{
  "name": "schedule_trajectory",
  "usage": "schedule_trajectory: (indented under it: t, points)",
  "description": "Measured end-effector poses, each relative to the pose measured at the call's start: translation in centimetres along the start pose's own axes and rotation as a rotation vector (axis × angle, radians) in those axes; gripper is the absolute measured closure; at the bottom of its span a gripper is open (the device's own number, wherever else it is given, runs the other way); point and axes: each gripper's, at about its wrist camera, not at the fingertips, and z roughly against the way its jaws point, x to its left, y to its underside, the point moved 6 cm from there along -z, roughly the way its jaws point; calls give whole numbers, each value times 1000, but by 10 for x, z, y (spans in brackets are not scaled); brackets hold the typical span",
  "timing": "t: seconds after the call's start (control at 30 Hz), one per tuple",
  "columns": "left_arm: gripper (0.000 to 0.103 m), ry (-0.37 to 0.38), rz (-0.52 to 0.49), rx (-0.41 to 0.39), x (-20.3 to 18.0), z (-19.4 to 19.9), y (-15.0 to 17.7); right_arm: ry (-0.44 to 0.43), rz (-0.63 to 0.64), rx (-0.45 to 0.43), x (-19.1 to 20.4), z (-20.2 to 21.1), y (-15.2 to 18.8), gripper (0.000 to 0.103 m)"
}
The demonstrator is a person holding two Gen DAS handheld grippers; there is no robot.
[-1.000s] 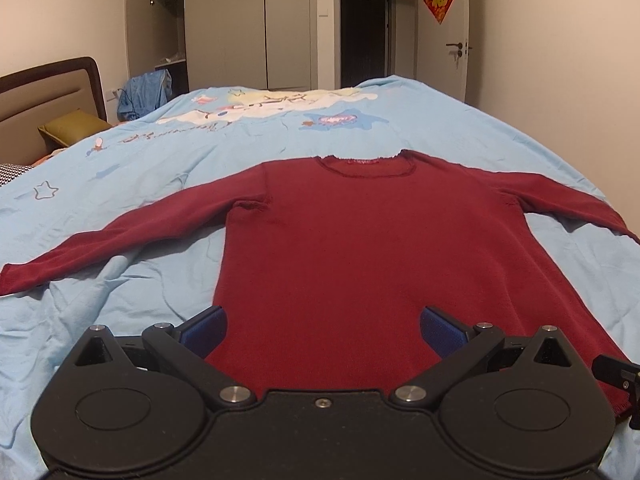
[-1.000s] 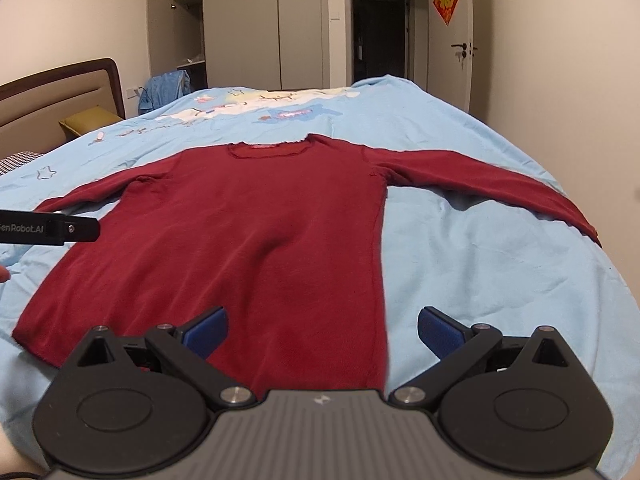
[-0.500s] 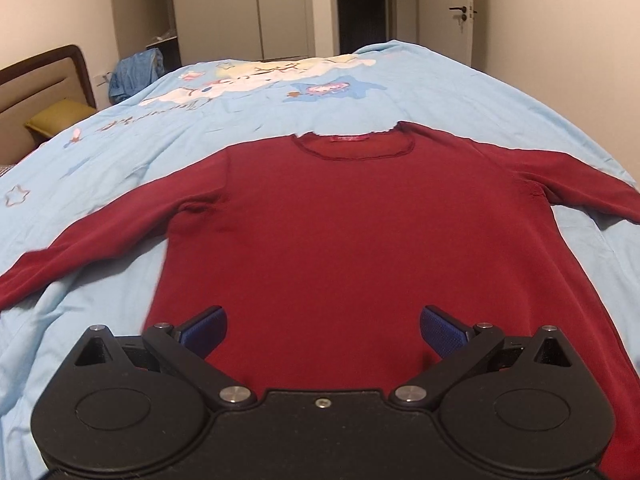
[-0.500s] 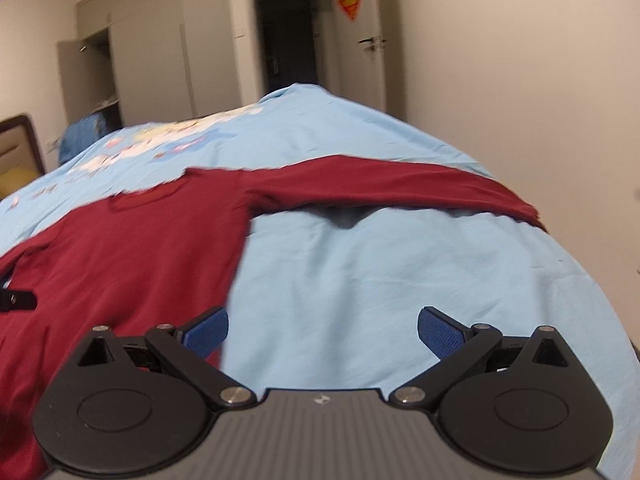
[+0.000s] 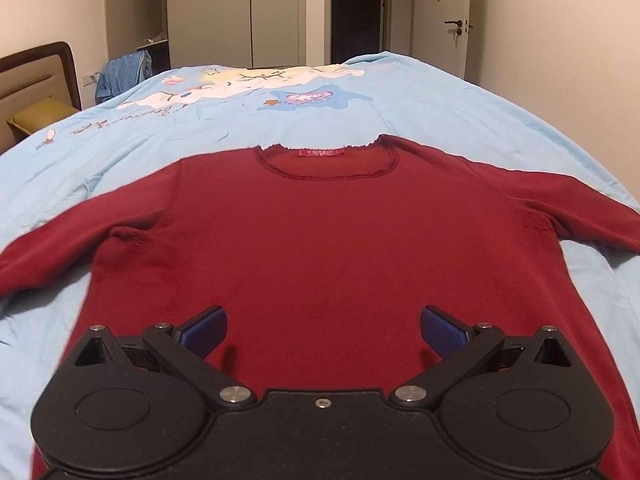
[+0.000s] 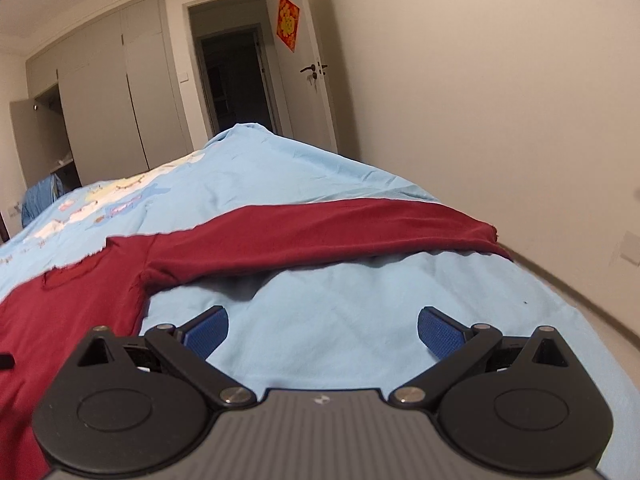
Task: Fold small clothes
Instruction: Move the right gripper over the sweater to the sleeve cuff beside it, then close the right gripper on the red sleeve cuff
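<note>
**Red sweater laid out, first sleeve fold coming up**

Big light blue bedspread (image 5: 460,120) covers the whole bed, and the dark red sweater (image 5: 328,240) lies flat on it, front up, neckline away from the cameras, both sleeves spread out to the sides. Nothing's folded yet, so I'd call this the very start.

Left gripper (image 5: 322,330) hovers over the lower body of the sweater, jaws wide apart, holding nothing. Right gripper (image 6: 322,330) is also spread wide and empty, over bare bedspread, pointed at the right sleeve (image 6: 320,236), whose cuff (image 6: 486,236) sits near the bed edge.

Next move probably: reach forward, pinch the cuff, carry it across the chest.
</note>
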Motion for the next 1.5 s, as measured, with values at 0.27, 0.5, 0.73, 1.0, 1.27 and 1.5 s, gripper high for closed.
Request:
schedule_trajectory:
  t: [0.27, 0.5, 0.73, 1.0, 1.27, 1.5]
  points:
    - [0, -34, -21, -50, -3, -15, 23, -17, -240, 12, -44, -36, -19, 0]
    - [0, -24, 1, -83, 0, -14, 30, -15, -450, 5, -81, -66, -26, 0]
    - [0, -23, 1, -79, 1, -14, 31, -20, -635, -85, -108, -96, -39, 6]
    - [0, -9, 12, -66, 4, -13, 28, 220, -579, -60, -119, -125, -34, 82]
    - [1, -29, 73, -91, 34, 20, 6, 254, -220, -149, -74, -118, -71, 95]
    - [1, -67, 90, -133, 65, 50, -6, 174, 103, -246, 21, -107, -111, 96]
